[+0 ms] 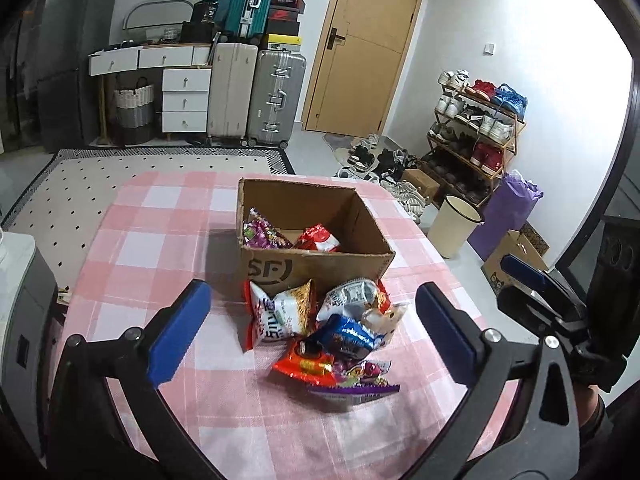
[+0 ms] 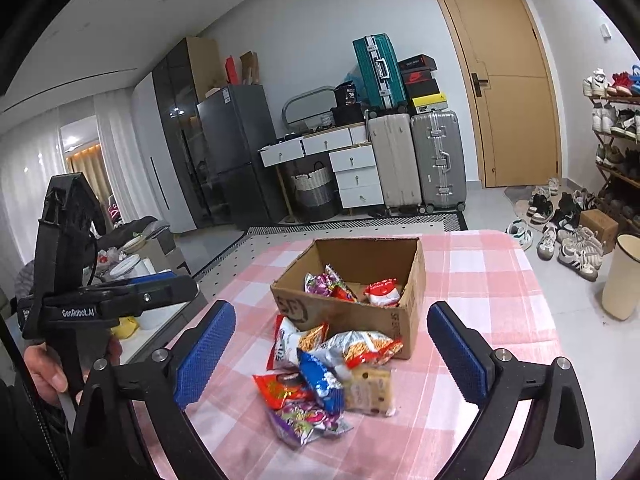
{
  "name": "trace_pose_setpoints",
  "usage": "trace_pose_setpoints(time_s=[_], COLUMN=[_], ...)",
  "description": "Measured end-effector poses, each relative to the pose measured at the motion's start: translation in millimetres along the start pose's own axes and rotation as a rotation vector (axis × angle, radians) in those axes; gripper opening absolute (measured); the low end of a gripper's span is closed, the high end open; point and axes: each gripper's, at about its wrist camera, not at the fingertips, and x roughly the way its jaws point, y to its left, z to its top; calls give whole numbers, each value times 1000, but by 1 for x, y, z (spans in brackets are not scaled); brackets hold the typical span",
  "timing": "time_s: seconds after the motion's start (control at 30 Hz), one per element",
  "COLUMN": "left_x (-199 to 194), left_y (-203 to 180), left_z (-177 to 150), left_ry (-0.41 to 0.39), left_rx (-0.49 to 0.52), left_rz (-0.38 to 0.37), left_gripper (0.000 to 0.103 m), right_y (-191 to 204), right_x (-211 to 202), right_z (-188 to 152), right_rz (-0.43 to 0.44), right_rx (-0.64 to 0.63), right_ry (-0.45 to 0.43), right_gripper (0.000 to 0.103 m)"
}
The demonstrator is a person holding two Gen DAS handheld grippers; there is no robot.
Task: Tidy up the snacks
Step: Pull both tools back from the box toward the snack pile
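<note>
left wrist view: left gripper (image 1: 312, 334) spread wide, holding nothing, the snack pile (image 1: 326, 338) lying between its pads, cardboard box (image 1: 320, 268) at 12 o'clock. right wrist view: right gripper (image 2: 330, 358) gaping, empty, same pile below.

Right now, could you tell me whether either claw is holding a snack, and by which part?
Nothing is held. The left claw and right claw both stand open above the snack pile, touching no packet.

snack pile (image 2: 326, 384) before cardboard box (image 2: 352, 280)
</note>
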Motion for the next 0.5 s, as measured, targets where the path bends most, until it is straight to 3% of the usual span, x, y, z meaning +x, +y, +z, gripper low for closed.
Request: trace_pose_setpoints(time_s=[0.5], left_x=[-2], left_y=[19], left_z=[-43], left_ry=[17], left_rx=[-53], left_rz=[13], left_gripper=[102], right_y=[-5], right_x=[4], right_z=[-44], right_rz=[-10], right_rx=[37], right_ry=[92], right_gripper=[101])
